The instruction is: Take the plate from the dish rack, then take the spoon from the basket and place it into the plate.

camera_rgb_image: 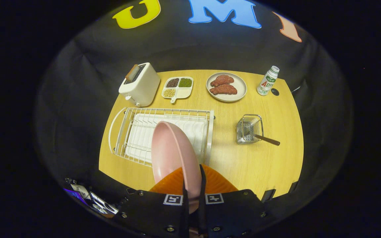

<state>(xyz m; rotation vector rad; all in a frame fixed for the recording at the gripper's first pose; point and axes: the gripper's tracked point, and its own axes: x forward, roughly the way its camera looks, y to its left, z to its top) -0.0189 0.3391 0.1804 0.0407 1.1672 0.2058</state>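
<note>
My gripper is shut on the rim of a pink plate, which stands on edge between the orange fingers and hangs above the front of the white wire dish rack. The rack has a white mat in it and lies on the wooden table. To the right of the rack stands a small wire basket. A dark-handled spoon leans out of it toward the right.
At the back of the table stand a white toaster, a divided dish of beans, a plate with two pieces of meat and a small bottle. Bare tabletop lies between rack and basket.
</note>
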